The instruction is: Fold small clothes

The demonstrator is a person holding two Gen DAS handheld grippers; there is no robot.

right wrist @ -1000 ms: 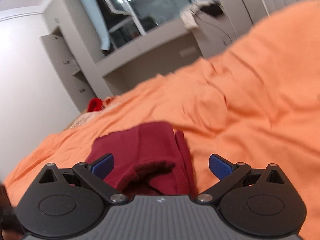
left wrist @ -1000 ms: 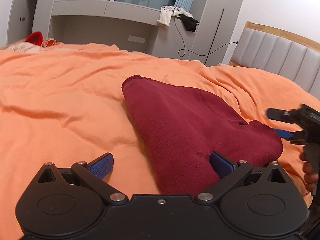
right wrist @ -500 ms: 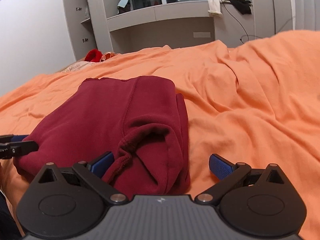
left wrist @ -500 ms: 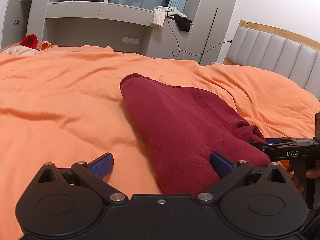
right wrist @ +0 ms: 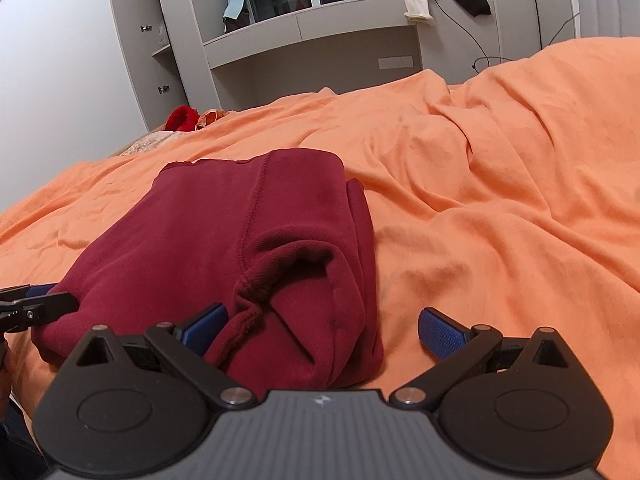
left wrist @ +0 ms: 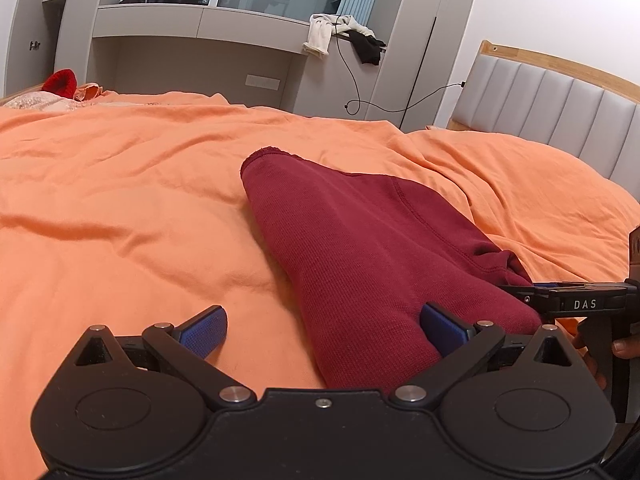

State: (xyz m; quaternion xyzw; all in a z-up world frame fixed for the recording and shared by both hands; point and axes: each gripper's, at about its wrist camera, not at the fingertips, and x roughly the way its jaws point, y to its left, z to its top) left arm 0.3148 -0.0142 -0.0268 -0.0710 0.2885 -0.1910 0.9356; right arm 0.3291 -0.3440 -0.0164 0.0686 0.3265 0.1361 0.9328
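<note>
A dark red folded garment (left wrist: 372,256) lies on the orange bed cover (left wrist: 120,208). My left gripper (left wrist: 324,330) is open, its jaws wide apart around the garment's near left corner. My right gripper (right wrist: 322,332) is open around the garment's near right end (right wrist: 280,280), where a rolled cuff and folded layers show. The right gripper also shows in the left wrist view (left wrist: 560,300), low at the garment's right edge. The left gripper's tip shows at the left edge of the right wrist view (right wrist: 32,308), against the garment's side.
A grey padded headboard (left wrist: 560,112) stands at the right. Grey shelving (left wrist: 200,40) runs along the far wall with clothes draped on it (left wrist: 344,36) and a hanging cable. A red item (left wrist: 60,82) lies at the bed's far left corner.
The right gripper has come down from a raised, tilted pose and closed in on the garment's right end. The left gripper has barely moved. Both stay open.
</note>
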